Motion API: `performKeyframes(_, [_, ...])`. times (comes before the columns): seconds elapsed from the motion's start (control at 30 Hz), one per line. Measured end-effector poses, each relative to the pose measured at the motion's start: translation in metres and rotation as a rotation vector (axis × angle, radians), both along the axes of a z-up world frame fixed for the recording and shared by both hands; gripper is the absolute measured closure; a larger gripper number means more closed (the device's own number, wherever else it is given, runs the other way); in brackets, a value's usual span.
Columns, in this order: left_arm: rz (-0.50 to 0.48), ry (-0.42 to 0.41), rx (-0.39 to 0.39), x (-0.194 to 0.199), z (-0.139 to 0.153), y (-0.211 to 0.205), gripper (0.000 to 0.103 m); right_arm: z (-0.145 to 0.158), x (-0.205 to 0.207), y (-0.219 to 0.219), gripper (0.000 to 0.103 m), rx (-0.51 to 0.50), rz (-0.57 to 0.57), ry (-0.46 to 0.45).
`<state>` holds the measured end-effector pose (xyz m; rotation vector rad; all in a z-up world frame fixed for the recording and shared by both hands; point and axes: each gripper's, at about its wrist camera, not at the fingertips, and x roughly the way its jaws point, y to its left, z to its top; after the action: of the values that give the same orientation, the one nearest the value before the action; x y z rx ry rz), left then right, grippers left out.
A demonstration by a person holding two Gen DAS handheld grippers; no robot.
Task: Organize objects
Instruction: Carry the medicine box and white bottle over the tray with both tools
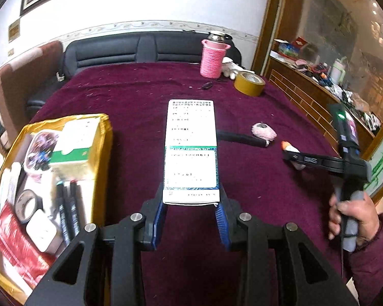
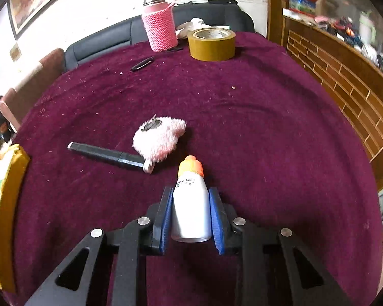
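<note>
Here the white bottle sits clamped between the right gripper's fingers.

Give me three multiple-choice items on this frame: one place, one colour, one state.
1. Where is the brown tape roll?
A. beside the pink knitted bottle
B. in the yellow tray
C. on the sofa

2. What colour is the cap on the small white plastic bottle?
A. green
B. orange
C. black

3. What does the left gripper hold?
A. nothing
B. a marker
C. the white printed carton

Key: A, they stand side by side at the far edge; B, cap is orange; C, blue pads clamp the carton's near end.
</note>
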<state>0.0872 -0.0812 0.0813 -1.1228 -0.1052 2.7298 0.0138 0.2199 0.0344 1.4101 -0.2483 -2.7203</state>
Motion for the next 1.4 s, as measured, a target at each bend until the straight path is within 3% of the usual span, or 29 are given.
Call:
performKeyframes(0.1, [0.027,-0.007,0.010,0.007,0.000,-0.014,0.069,0.006,0.018,0.003,0.074,-0.088,0.017,-0.008])
performKeyframes(0.33, [0.103,0.005,0.013,0.029,0.002,-0.051,0.069,0.030,0.044,-0.024,0.074,-0.156,0.087,0.015])
performKeyframes(0.8, [0.256,0.058,-0.020,0.062,0.011,-0.129,0.069,0.078,0.066,-0.159,0.073,-0.143,0.352,0.068])
performKeyframes(1.4, [0.357,0.016,0.038,0.060,-0.010,-0.212,0.069,0.073,0.068,-0.321,0.073,-0.115,0.606,0.014])
